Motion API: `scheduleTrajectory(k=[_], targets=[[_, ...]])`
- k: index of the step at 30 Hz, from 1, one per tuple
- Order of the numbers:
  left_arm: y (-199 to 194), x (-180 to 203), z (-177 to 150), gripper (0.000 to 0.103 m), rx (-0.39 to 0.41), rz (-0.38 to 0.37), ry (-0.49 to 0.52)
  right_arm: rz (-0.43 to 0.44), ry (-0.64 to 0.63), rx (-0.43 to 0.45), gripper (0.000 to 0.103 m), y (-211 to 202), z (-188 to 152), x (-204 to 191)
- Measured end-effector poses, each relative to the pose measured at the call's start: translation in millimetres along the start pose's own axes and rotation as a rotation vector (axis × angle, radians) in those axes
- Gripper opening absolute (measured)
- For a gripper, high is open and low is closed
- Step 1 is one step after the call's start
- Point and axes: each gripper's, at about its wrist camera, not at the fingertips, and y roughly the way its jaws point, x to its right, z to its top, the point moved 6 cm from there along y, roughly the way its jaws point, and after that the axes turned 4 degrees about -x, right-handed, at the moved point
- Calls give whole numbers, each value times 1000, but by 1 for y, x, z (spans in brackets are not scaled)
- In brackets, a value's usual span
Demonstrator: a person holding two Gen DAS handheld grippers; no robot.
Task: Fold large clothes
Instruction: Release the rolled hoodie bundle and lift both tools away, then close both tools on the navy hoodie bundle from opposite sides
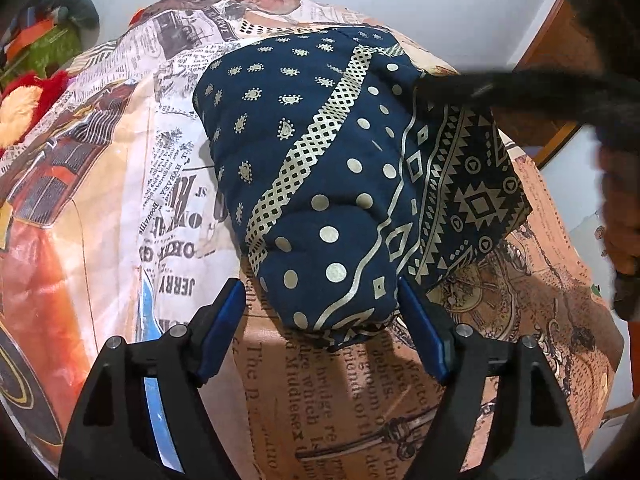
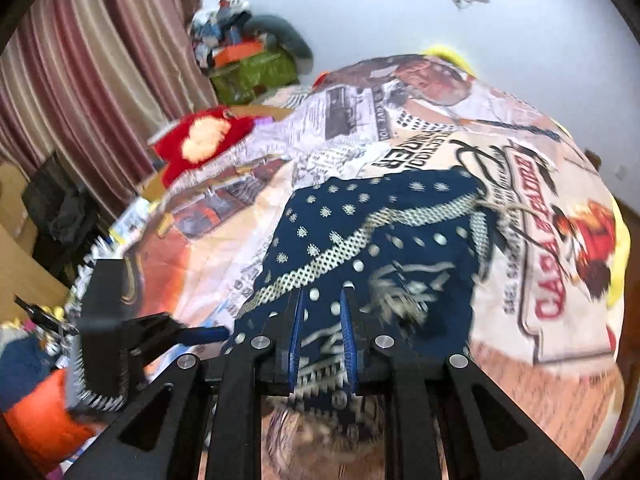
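Note:
A navy cloth (image 1: 332,168) with cream dots and geometric borders lies folded in a thick bundle on the bed. Its near end sits between the blue pads of my left gripper (image 1: 322,304), which is open; the left pad stands clear of the fabric. In the right wrist view the cloth (image 2: 360,232) is blurred, and a lifted part of it is pinched between the narrow jaws of my right gripper (image 2: 322,304). My left gripper (image 2: 192,334) shows at the left of that view. A dark blurred shape (image 1: 500,88) reaches the cloth's far right corner.
The bed carries a newspaper-print sheet (image 1: 168,208). A red plush toy (image 2: 204,140) lies at its far left. A heap of clothes and a green bag (image 2: 252,68) stand by the wall, beside pink curtains (image 2: 100,60). Wooden furniture (image 1: 556,40) stands right of the bed.

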Motion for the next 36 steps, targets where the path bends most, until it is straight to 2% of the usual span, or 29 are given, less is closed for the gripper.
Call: scheduleTrajectory(k=[4,7,9,11,15,17,18,23,25,28,29,30,31,32,33,36], targets=[[-1,0,-1,78,-6,-17,6,-145,3,-108,13,48,-10,26],[-2,0,-5,80,-22,-9,29,-72,66,-93,13,48,-24,48],[-3,-2,-9,80,-30,30,48,-45,99,-82,13,39,-31,58],[-8,-4,-12,80,-25,47,56,-69,92,-83,13,32,-38,65],[-33,-19,-8,80,33,62,5,-118,52,-105,13,21,-54,71],[-46,-28,-3,80,63,62,-23,-188,25,-128,14,16,-60,71],[-55,-33,0,80,84,64,-38,-193,15,-130,14,13,-62,70],[-76,-51,22,80,151,86,-97,-169,42,-100,14,-6,-62,69],[-77,-57,29,80,158,79,-125,-131,72,-71,14,-16,-56,67],[-69,-63,40,80,148,39,-170,-60,135,22,14,-34,-39,65],[-65,-62,43,80,142,25,-182,-40,157,42,17,-35,-34,66],[-62,-62,44,80,136,14,-188,-12,187,58,32,-36,-29,67],[-55,-62,47,80,121,-4,-200,11,216,62,68,-35,-25,68],[-50,-62,48,80,111,-16,-206,29,245,63,88,-32,-23,70],[-43,-61,50,80,95,-35,-212,31,255,66,102,-30,-21,71],[-25,-58,53,80,55,-78,-225,8,225,48,102,-17,-17,72]])
